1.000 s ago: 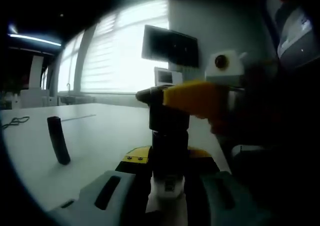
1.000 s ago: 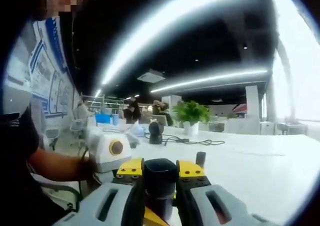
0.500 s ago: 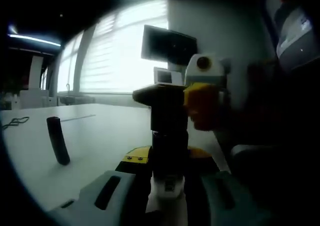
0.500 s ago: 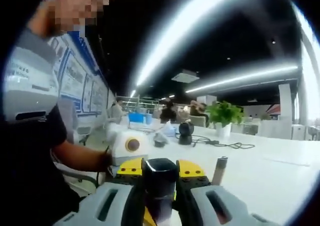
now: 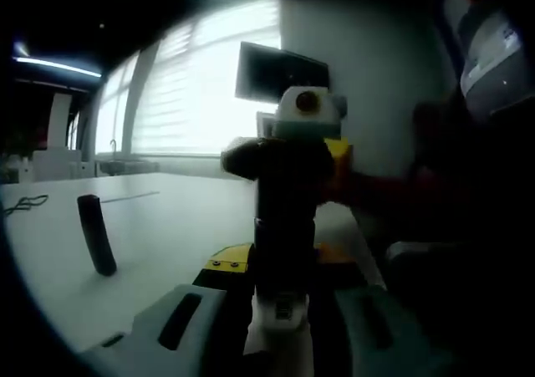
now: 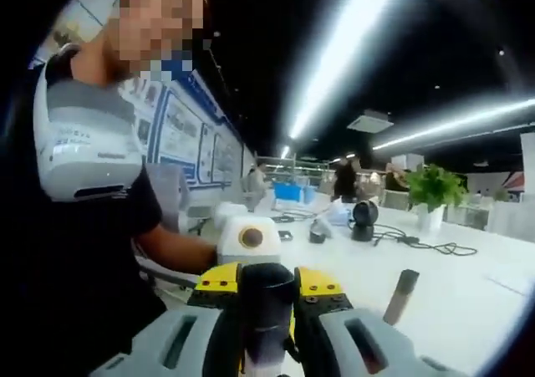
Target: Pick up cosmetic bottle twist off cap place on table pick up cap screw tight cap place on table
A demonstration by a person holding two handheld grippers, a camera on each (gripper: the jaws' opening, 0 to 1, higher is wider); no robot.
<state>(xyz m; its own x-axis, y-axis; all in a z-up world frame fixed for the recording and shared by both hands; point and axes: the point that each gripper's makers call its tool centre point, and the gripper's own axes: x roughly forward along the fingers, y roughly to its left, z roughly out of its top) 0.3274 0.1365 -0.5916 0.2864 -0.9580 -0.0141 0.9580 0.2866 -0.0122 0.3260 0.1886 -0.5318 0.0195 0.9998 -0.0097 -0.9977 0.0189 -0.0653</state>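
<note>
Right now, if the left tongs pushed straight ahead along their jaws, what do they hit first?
The cosmetic bottle already sits between the left tongs, so nothing lies before it. Just past its cap come the right tongs, gripping that cap. Depth is unclear, but they look like first contact.

bottle (image 5: 284,226): black, white base | cap (image 6: 267,289): black | table (image 5: 167,226): white

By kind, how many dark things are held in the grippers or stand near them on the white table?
cosmetic bottle: 1
cap: 1
dark stick, leaning on the table: 1
Total: 3
</note>
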